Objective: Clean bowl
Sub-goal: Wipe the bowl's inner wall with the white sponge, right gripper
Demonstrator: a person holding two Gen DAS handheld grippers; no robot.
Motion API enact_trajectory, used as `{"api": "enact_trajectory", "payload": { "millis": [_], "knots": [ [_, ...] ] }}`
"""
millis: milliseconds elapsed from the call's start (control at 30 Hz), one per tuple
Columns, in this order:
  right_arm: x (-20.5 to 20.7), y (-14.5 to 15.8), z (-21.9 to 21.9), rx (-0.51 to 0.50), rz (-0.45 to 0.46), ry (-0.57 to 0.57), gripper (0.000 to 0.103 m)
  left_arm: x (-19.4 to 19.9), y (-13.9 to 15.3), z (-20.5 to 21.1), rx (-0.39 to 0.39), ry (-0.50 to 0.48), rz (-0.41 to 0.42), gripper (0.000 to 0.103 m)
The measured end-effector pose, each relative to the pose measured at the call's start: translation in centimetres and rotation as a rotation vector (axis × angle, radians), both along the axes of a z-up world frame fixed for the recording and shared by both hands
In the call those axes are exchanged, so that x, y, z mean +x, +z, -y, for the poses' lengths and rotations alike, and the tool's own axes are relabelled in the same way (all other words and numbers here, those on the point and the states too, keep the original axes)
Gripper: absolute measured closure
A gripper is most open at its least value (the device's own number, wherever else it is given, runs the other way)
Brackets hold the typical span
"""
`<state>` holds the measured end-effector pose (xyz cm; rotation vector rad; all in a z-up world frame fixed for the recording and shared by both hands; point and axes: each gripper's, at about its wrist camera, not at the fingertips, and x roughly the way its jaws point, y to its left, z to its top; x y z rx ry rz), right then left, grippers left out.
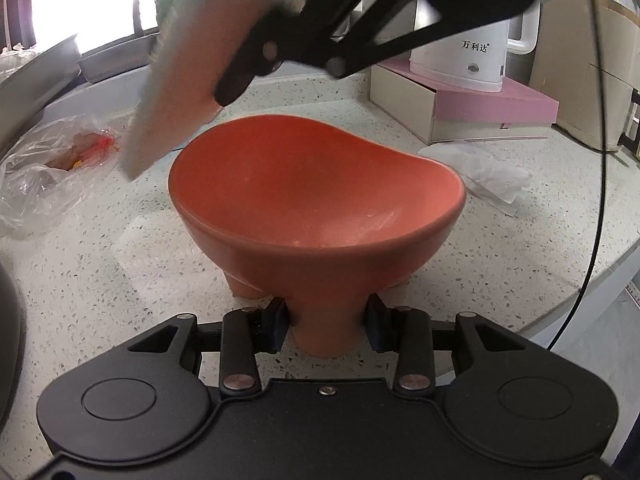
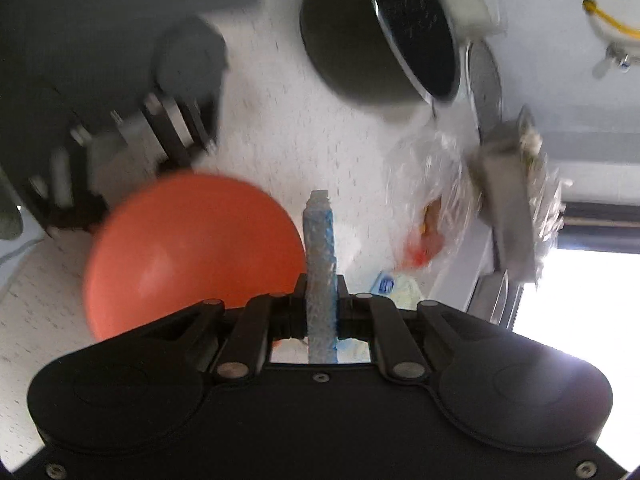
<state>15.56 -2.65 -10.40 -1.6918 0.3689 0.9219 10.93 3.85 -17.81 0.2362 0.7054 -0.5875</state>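
Note:
An orange footed bowl (image 1: 316,192) stands upright on the speckled counter (image 1: 120,280). My left gripper (image 1: 326,328) is shut on the bowl's near foot, one pad on each side. My right gripper (image 1: 240,80) hangs above and behind the bowl's left rim, shut on a flat sponge (image 1: 180,80) that is blurred and held clear of the bowl. In the right wrist view the sponge (image 2: 320,264) shows edge-on, blue and white, clamped in the right gripper (image 2: 320,312), with the bowl (image 2: 188,248) below and to the left of it.
A clear plastic bag with food scraps (image 1: 52,168) lies left of the bowl. A crumpled tissue (image 1: 488,172) lies to the right. Behind it a white kettle (image 1: 460,52) stands on a pink box (image 1: 480,108). A dark pot (image 2: 380,40) and metal trays (image 1: 112,60) stand nearby.

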Motion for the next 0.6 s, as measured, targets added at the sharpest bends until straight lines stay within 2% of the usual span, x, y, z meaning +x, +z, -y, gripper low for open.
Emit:
{"api": "enact_trajectory", "payload": {
  "millis": [133,267,600],
  "knots": [
    [2.5,-0.3,1.7,-0.006,-0.073,-0.152,0.092,0.1,0.0,-0.1,-0.006,0.001,0.000,0.065],
    [3.1,-1.0,4.1,-0.011,-0.121,-0.258,0.092,0.1,0.0,-0.2,-0.007,-0.008,-0.002,0.065],
    [0.9,-2.6,8.5,0.028,-0.218,-0.446,0.092,0.2,0.0,-0.2,-0.007,-0.016,-0.001,0.065]
  ]
}}
